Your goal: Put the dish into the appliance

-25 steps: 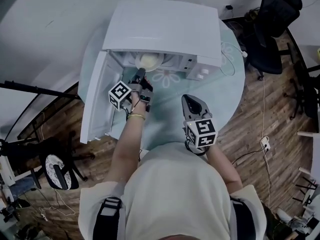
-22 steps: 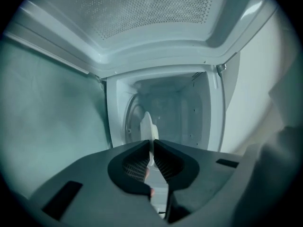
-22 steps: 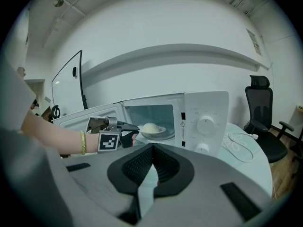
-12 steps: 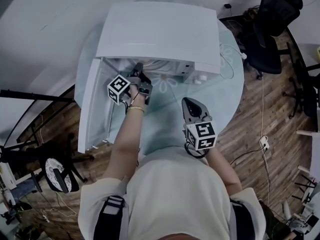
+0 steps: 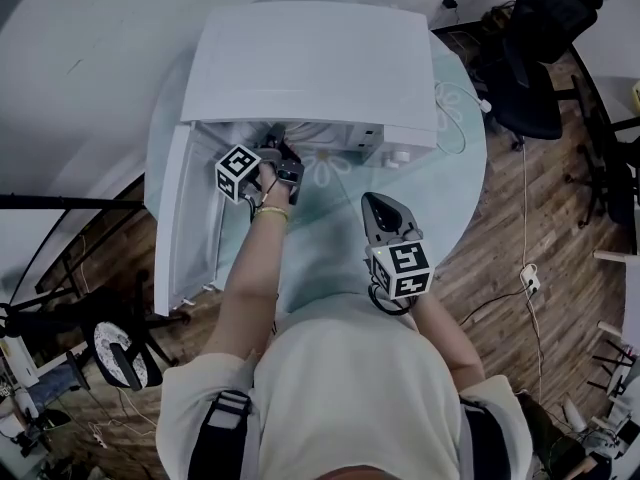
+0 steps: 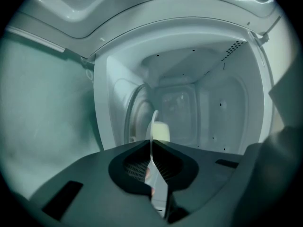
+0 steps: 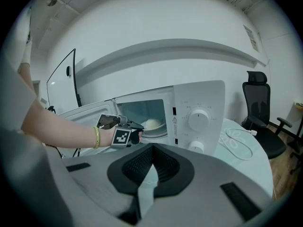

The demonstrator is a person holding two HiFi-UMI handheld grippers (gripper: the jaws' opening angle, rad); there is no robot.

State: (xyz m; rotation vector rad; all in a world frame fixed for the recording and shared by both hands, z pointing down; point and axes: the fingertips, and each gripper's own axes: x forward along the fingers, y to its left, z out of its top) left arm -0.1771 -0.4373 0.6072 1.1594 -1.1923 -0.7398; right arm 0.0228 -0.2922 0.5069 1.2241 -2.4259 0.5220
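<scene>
Head view alone: the white microwave (image 5: 320, 63) from above, standing on a round pale table (image 5: 440, 193). Its door (image 5: 185, 218) is swung out to the left of the frame, and its top covers the cavity.
Right gripper view alone: the microwave front at mid-frame, with an upper knob (image 7: 197, 119) and a lower knob (image 7: 195, 146). The dish (image 7: 152, 125) is inside the open cavity.
Left gripper view alone: the bare cavity walls, and the dish seen edge-on with a cream lump on it.
Writing: a small warning label (image 7: 174, 119) beside the opening; the print is too small to read.
Left gripper (image 6: 151, 148): the jaws are pressed together on the rim of the dish. I cannot tell if the dish rests on the cavity floor.
Right gripper (image 7: 150, 151): the jaws are closed on each other with nothing between them, over the table and apart from the microwave.
</scene>
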